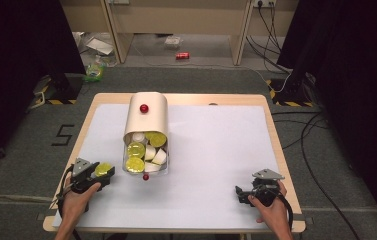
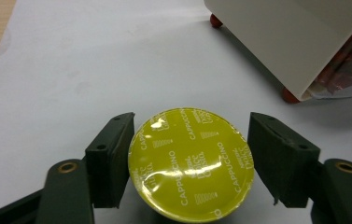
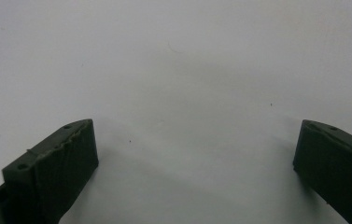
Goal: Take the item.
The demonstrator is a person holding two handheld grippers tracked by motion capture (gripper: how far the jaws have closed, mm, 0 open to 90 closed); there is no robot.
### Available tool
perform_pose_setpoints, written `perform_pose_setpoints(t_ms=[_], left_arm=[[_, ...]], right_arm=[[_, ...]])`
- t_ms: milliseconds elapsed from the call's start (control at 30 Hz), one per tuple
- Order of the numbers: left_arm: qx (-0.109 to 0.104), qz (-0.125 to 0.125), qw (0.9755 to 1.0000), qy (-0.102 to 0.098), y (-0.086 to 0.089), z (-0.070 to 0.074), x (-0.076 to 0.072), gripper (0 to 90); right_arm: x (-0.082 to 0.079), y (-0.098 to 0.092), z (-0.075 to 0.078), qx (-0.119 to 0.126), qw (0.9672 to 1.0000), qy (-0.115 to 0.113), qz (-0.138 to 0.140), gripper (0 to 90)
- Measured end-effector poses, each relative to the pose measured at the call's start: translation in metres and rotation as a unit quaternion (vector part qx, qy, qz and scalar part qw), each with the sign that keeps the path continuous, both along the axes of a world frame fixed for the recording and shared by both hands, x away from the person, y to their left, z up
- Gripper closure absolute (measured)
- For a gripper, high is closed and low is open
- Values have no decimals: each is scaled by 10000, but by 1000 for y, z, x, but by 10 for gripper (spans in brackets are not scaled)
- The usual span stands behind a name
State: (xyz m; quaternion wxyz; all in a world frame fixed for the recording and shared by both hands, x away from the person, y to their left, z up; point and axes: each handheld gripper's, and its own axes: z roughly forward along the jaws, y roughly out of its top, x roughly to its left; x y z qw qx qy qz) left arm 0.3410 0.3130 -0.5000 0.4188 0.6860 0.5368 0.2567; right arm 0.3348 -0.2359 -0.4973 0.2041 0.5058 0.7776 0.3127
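The left gripper (image 1: 101,172) sits low on the white table cover (image 2: 71,60), held in the person's left hand (image 1: 78,197), with a yellow coffee capsule (image 2: 191,163) between its two black jaws. In the left gripper view the capsule's foil lid (printed "CAPPUCCINO" several times over) faces up at the camera. The jaw on the left of that view lies right against the capsule's rim – touching or all but touching, the angle makes it hard to say – while the other jaw stands clear of it with a slim strip of table showing between. So the jaws are parted and not pressing on the capsule, which rests on the table between them.

Ahead of that gripper and off to the right of its view stands a cream-coloured capsule dispenser (image 1: 147,117) on small red feet (image 2: 289,95), near but apart from the capsule. In the high view its clear front tray (image 1: 145,171) holds more capsules (image 1: 136,150), yellow-lidded and white, heaped together.

The right gripper (image 1: 242,192), in the person's right hand (image 1: 271,207), is well apart from all this, near the far side edge of the table. Its jaws are spread wide – in the right gripper view nothing but bare white table cover lies between them.
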Motion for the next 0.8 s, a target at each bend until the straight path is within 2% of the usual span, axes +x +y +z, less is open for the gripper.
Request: perform_pose_setpoints(t_ms=[233, 433, 600, 800], left_arm=[[-109, -57, 9998, -154, 2, 1, -3, 235], [-207, -67, 9997, -131, 1, 2, -6, 154], [-221, -89, 9995, -193, -1, 7, -9, 155], [-237, -114, 9995, -177, 0, 9, -13, 155]], right_arm=[[0, 0, 0, 1, 10000, 2, 0, 3], [0, 0, 0, 1, 10000, 2, -1, 3], [0, 0, 0, 1, 10000, 1, 0, 3], [0, 0, 0, 0, 10000, 1, -1, 3]])
